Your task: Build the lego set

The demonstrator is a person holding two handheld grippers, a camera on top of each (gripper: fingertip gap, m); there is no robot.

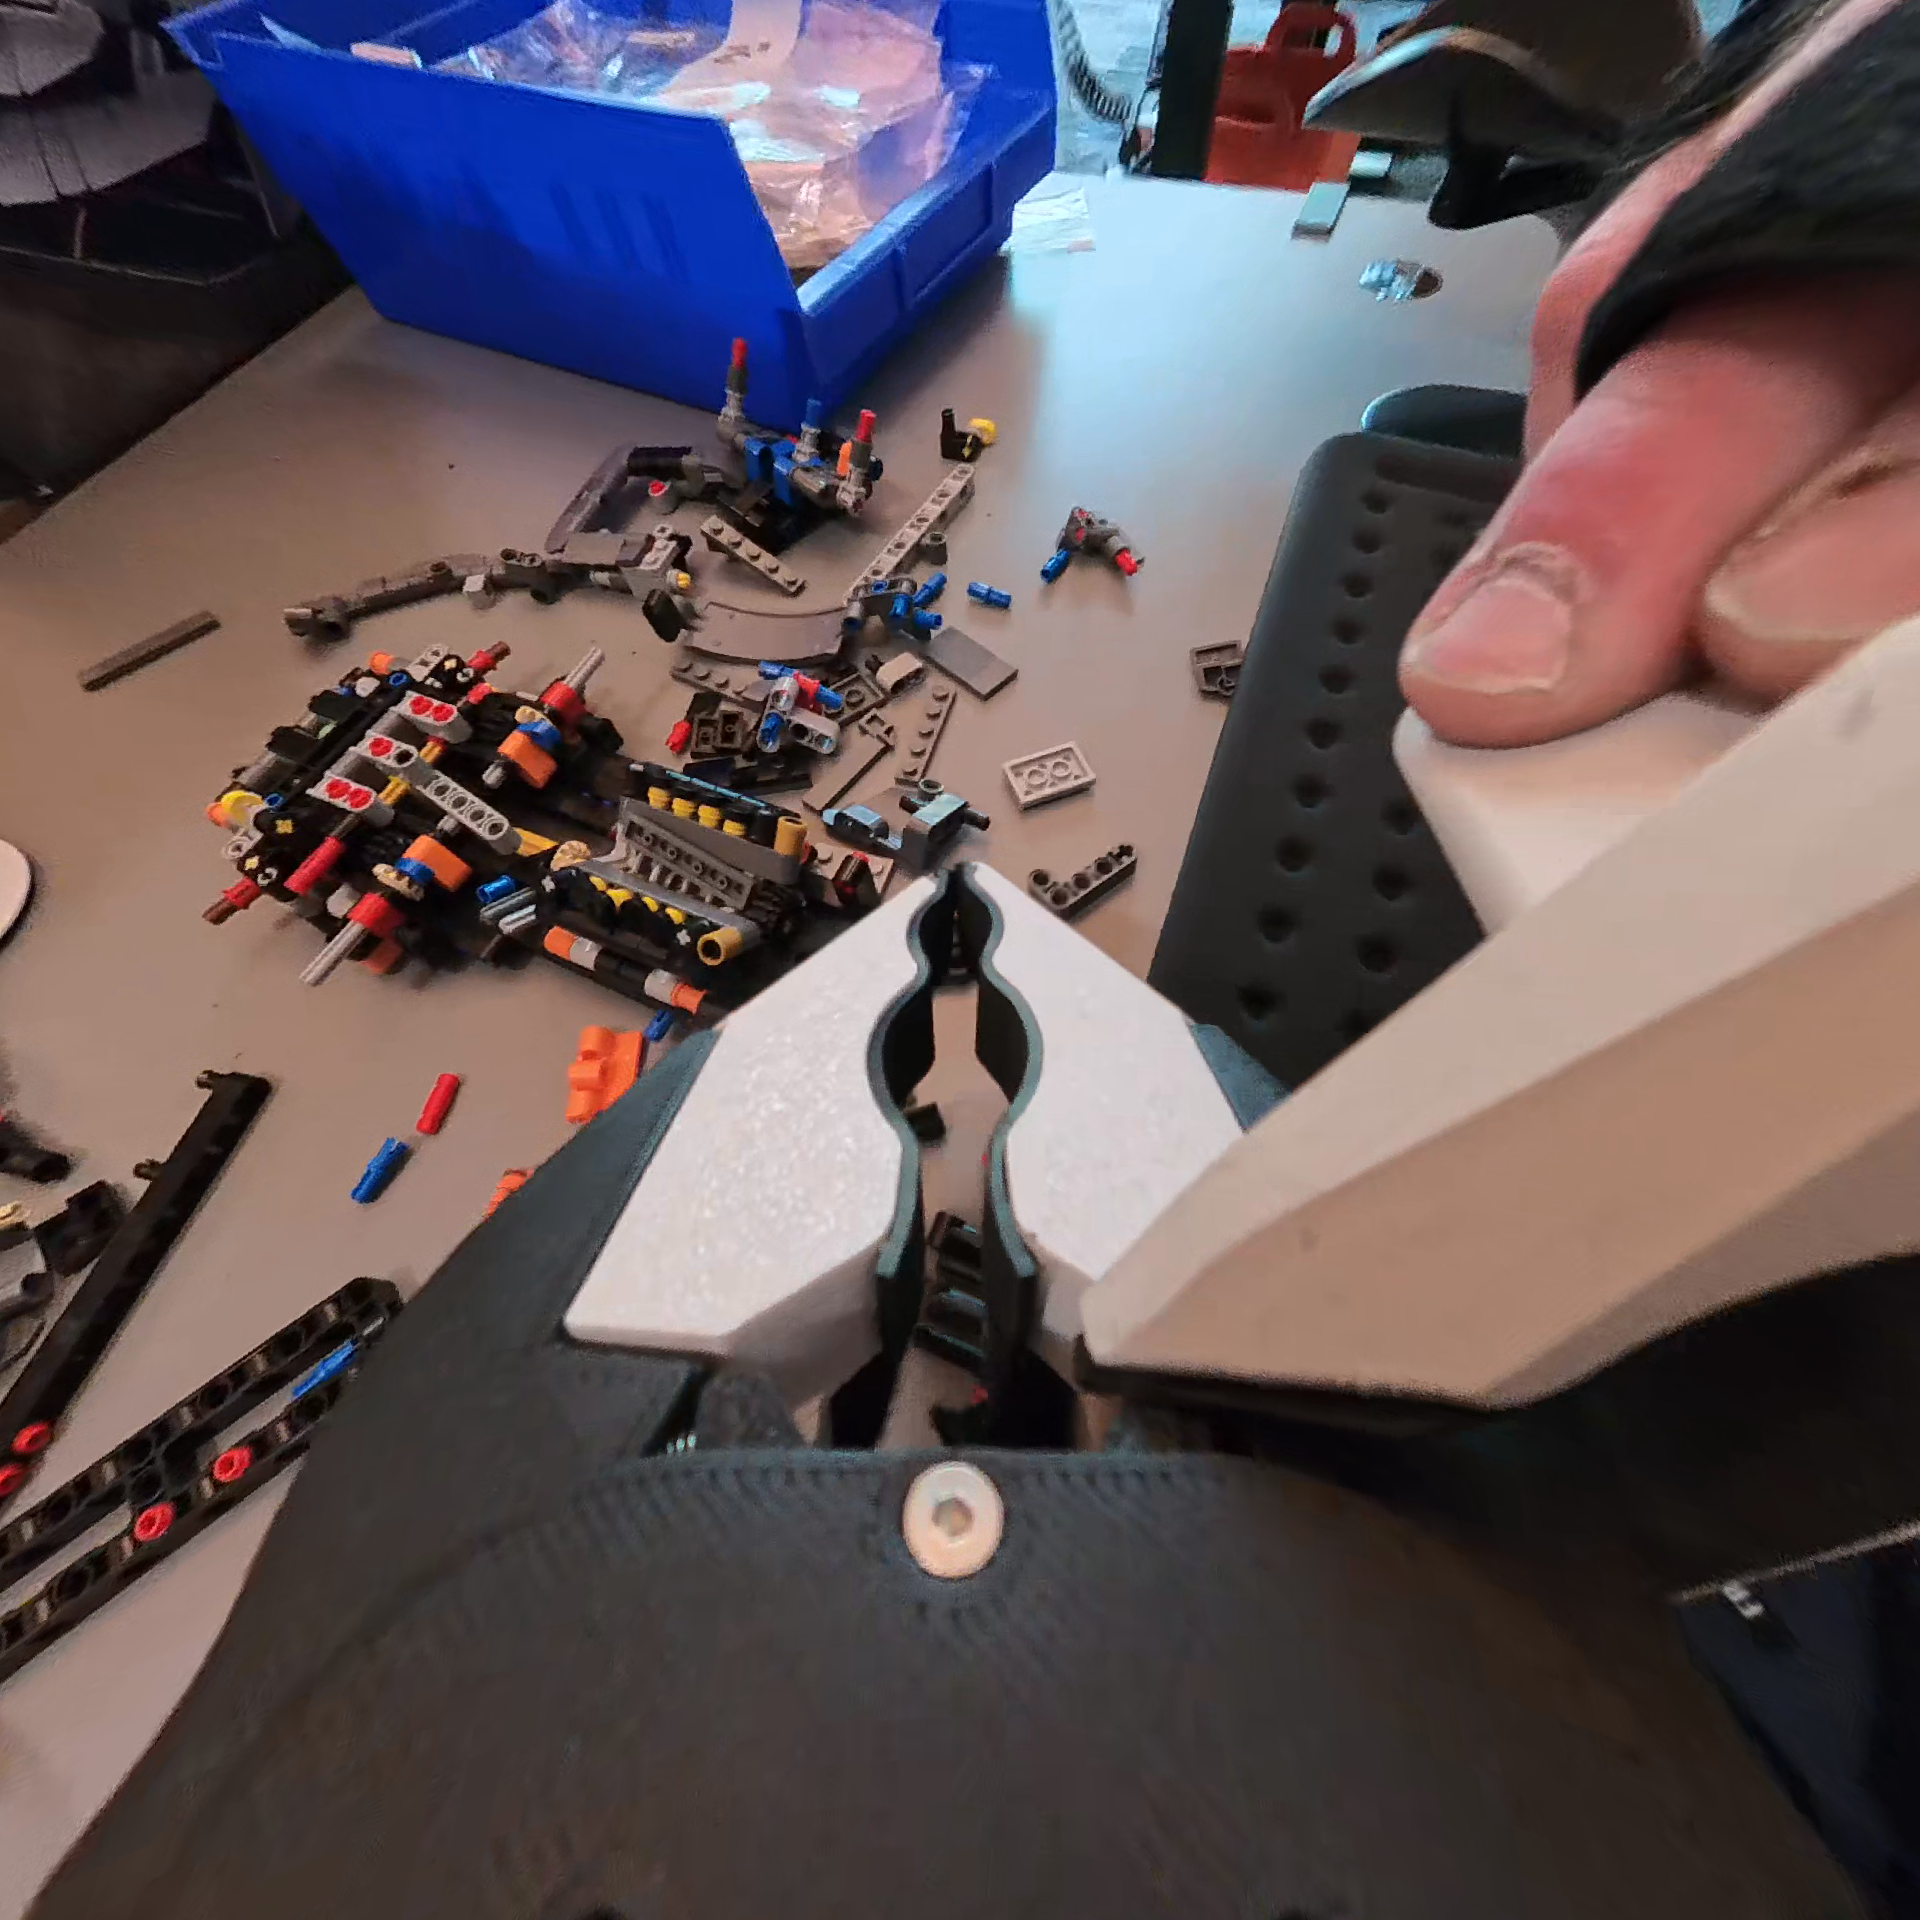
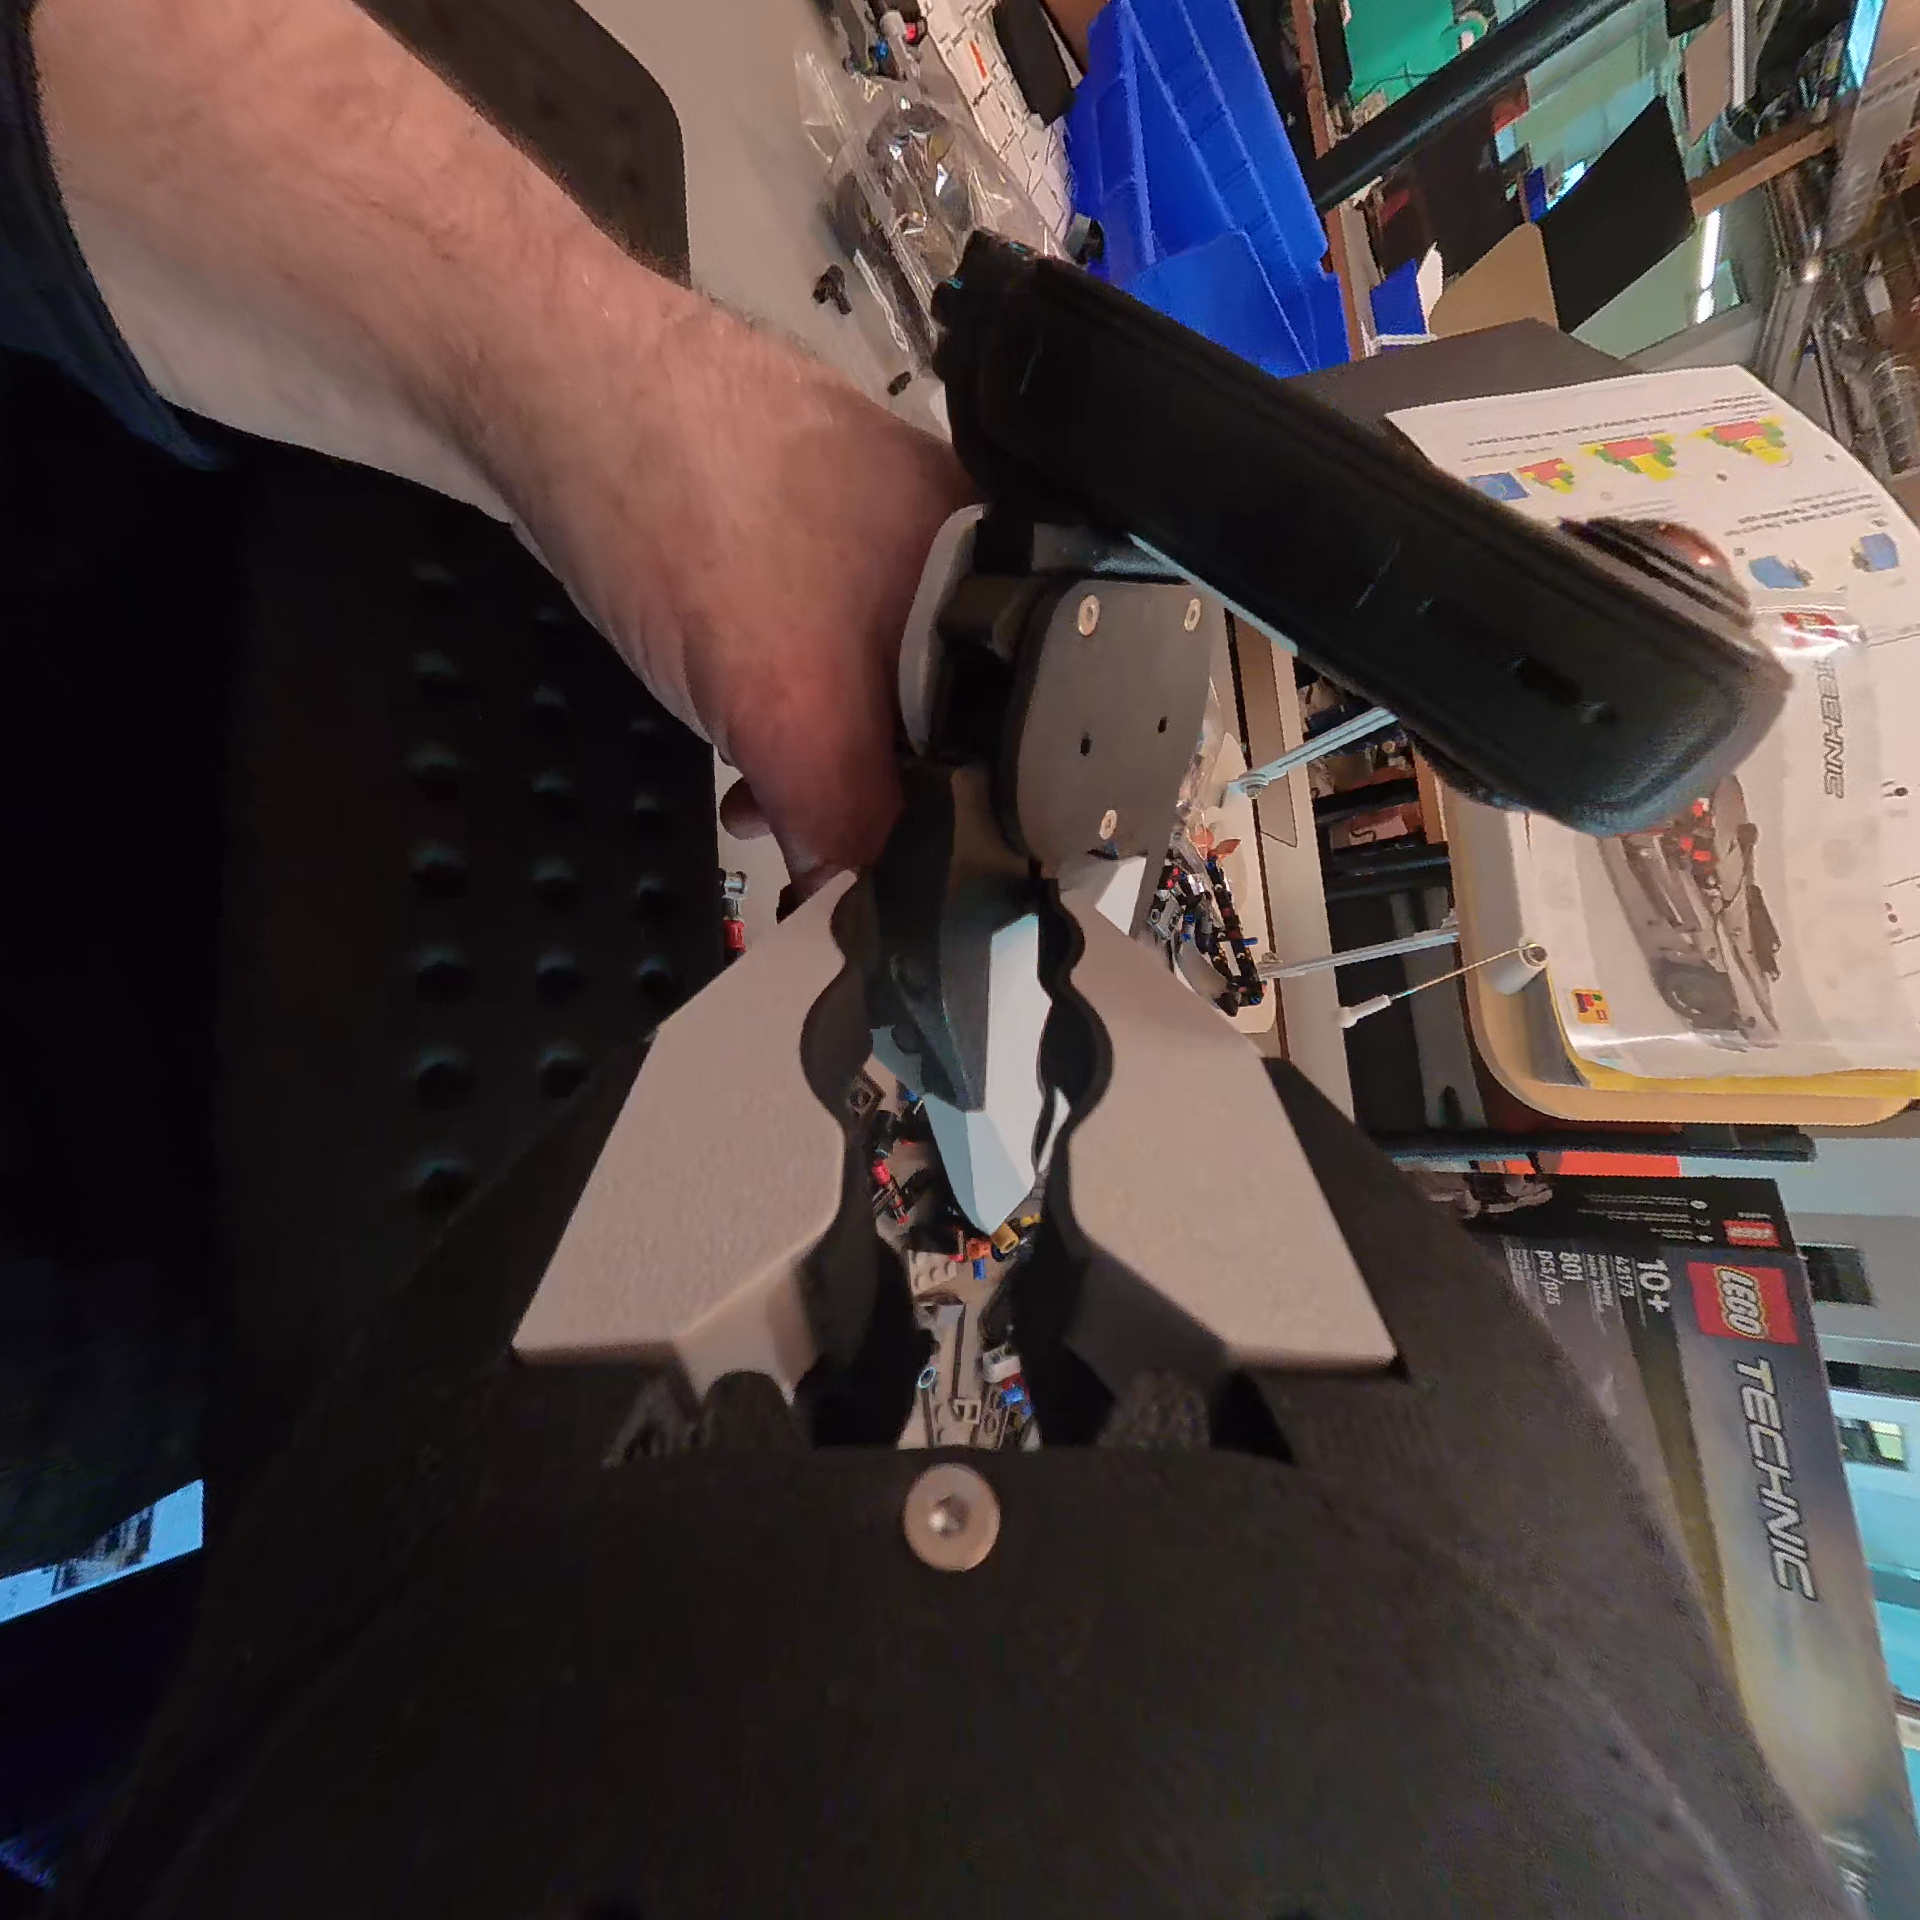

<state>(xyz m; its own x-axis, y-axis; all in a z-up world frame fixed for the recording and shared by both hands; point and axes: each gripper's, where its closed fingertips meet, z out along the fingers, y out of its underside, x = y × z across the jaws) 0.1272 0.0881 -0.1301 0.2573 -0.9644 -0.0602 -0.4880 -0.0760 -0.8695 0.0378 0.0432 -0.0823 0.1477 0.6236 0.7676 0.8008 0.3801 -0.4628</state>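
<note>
The left tool, grey wedge fingers with wavy black pads, has its tips pressed together and nothing visible between them; a black studded piece sits deeper in the gap near its base, and I cannot tell whether it is gripped. In the right wrist view, the right tool stands partly open, its tips around the nose of the left tool without clearly pinching it. A bare hand grips the left tool's handle, forearm running up to the left. In the left view, a thumb presses on a grey-white block at the right edge.

Just beyond the left tool's tips lies the half-built black lego chassis, studded with red, orange and yellow pins, flat on the grey tabletop. Loose grey and blue pieces scatter behind it, long black beams to the left. A blue plastic bin of clear bags stands farther back. A black perforated pad lies to the right.
</note>
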